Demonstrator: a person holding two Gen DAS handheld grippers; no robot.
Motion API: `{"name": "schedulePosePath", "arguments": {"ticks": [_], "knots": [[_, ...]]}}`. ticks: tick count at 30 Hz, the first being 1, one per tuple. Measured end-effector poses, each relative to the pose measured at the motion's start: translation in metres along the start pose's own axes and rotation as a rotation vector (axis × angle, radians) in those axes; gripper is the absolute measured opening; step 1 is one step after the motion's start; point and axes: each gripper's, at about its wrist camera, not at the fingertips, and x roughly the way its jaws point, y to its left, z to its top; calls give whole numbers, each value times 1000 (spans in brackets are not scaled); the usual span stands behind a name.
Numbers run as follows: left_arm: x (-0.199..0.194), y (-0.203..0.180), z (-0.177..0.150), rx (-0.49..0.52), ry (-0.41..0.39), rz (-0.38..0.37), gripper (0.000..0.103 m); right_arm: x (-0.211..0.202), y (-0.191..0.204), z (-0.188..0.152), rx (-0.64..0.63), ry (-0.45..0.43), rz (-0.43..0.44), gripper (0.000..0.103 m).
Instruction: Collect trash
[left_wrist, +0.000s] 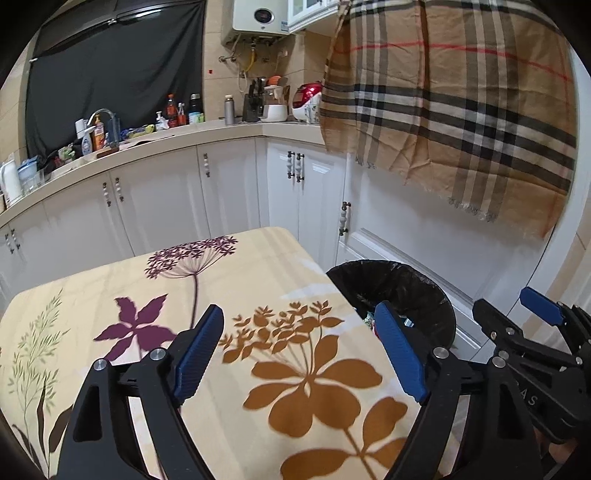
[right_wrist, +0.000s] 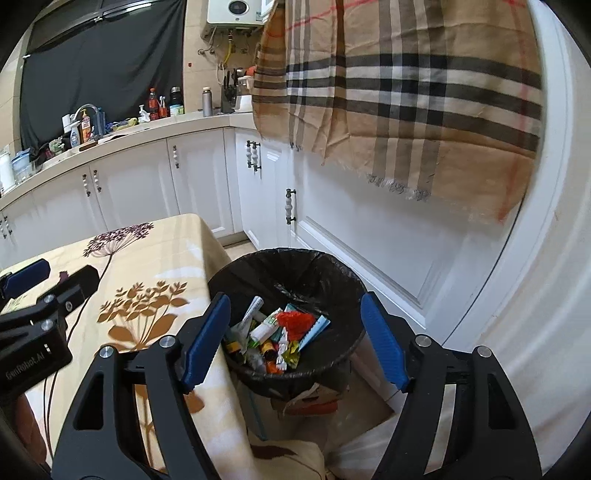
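Left wrist view: the left gripper (left_wrist: 299, 325) fills the bottom of the frame with its blue pads spread wide and nothing between them. It hangs over the table (left_wrist: 110, 302), whose flowered cloth takes up the lower left and centre. No trash shows on the part of the cloth in view, which suggests the collecting is done or nearly so. At right centre, just past the table's right edge, sits the bin (left_wrist: 424, 291), lined with a black bag; only its far rim and a sliver of contents show behind the right pad. Its spot by the table edge keeps the carry from cloth to bin short. The right gripper (left_wrist: 532, 325) enters at the lower right edge; from here I cannot tell how its jaws stand. A plaid cloth (left_wrist: 461, 110) hangs in the upper right over white cabinets (left_wrist: 155, 206).

Right wrist view: the right gripper (right_wrist: 293, 325) is likewise wide open and empty, poised directly above the bin (right_wrist: 332, 273) at lower centre, a stance that fits a drop. The trash (right_wrist: 277, 332) lies inside the bag: wrappers, a red crumpled piece, small tubes. The left gripper (right_wrist: 33, 295) shows at the left edge over the table (right_wrist: 155, 258).
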Motion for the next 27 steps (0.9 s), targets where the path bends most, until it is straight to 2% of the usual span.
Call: {"name": "schedulePosePath", "arguments": {"ticks": [17, 27], "knots": [[-54, 14, -24, -18, -47, 19, 83, -60, 2, -14, -14, -61, -17, 72], [-72, 15, -26, -32, -71, 8, 84, -80, 5, -14, -26, -92, -11, 73]]}}
